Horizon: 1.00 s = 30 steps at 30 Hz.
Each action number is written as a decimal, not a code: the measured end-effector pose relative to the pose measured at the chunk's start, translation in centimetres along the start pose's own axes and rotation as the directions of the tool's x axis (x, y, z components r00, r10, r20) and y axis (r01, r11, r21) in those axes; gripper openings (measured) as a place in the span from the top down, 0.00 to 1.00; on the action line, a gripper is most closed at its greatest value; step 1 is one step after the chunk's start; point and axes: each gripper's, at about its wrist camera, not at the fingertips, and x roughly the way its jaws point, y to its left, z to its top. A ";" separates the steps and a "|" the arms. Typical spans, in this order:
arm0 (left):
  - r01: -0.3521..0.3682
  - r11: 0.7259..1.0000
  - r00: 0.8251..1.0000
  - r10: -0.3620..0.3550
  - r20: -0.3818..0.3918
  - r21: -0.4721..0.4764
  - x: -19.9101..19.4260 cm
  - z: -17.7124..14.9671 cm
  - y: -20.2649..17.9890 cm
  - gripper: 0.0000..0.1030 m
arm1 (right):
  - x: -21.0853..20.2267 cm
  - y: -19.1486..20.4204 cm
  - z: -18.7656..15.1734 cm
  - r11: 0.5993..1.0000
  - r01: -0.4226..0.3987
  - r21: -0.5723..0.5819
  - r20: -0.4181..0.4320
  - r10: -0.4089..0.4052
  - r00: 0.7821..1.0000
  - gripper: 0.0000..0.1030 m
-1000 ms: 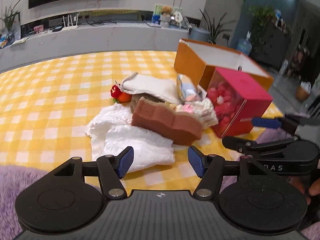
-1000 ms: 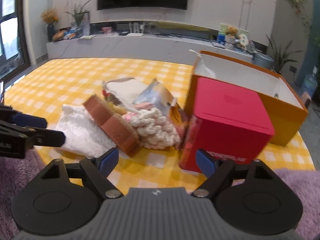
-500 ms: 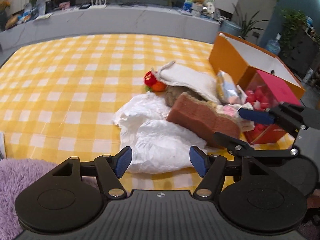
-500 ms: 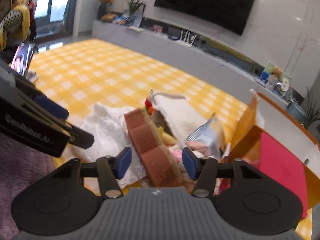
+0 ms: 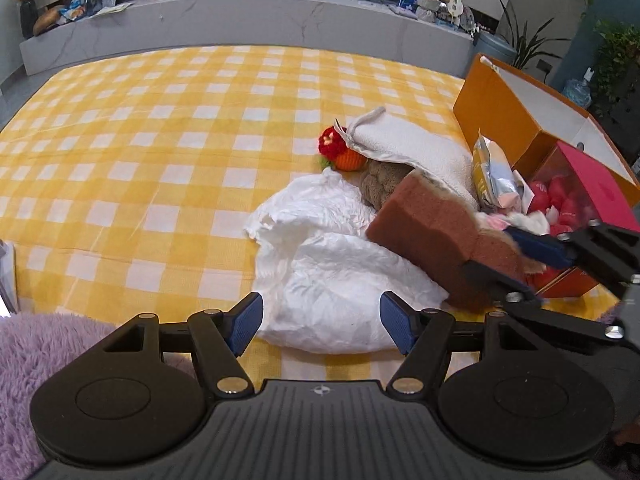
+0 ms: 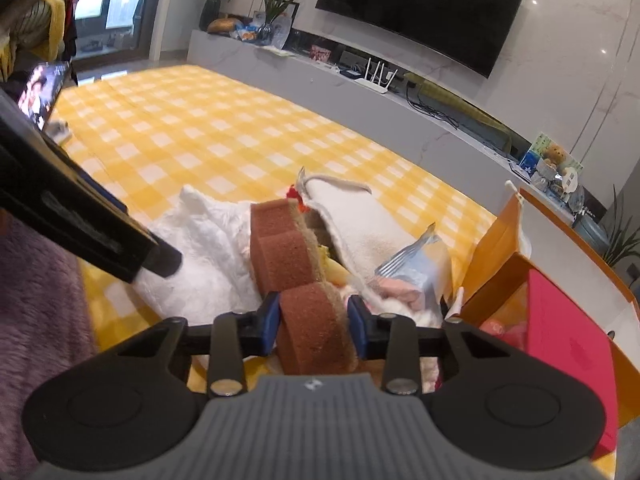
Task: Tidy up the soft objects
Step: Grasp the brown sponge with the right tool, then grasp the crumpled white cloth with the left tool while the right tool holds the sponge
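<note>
A heap of soft things lies on the yellow checked cloth (image 5: 160,140). A brown sponge (image 6: 288,252) leans across the heap, and my right gripper (image 6: 314,320) is closing on its near end, both blue pads against its sides. In the left wrist view that gripper (image 5: 516,264) straddles the sponge (image 5: 424,232) from the right. My left gripper (image 5: 322,322) stands open just above the crumpled white cloth (image 5: 332,264), holding nothing. A white towel (image 5: 412,148), a red and orange crochet toy (image 5: 340,148) and a foil pack (image 5: 492,176) lie behind.
An open orange box (image 5: 492,108) stands at the right, with a red box (image 5: 600,196) of pink things in front of it. A purple fluffy rug (image 5: 48,352) borders the near edge. A grey ledge (image 5: 240,20) runs along the far side.
My right gripper came in over the sponge's near end, rolled, and narrowed its jaws onto it. The left gripper moved closer over the white cloth and stayed open.
</note>
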 end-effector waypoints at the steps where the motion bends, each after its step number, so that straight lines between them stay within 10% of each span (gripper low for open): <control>1: 0.004 1.000 1.000 -0.004 -0.009 -0.003 0.2 0.0 0.0 0.22 | -0.7 -0.1 0.1 1.000 0.002 0.015 0.004 -0.002 1.000 0.66; 12: 0.051 0.997 0.994 -0.057 -0.097 -0.064 2.3 0.8 0.1 0.20 | -4.4 -1.1 -3.2 0.982 -0.022 0.188 -0.082 0.038 0.996 0.64; 20: 0.074 0.997 0.993 -0.075 -0.088 -0.018 2.2 0.2 -0.6 0.93 | -3.4 -1.5 -3.5 0.965 -0.061 0.255 -0.070 0.082 0.994 0.61; 30: 0.254 0.966 0.966 -0.252 0.054 -0.038 -1.8 -1.1 -0.6 0.96 | -6.7 -2.7 -2.8 0.946 -0.072 0.316 0.034 0.065 0.997 0.68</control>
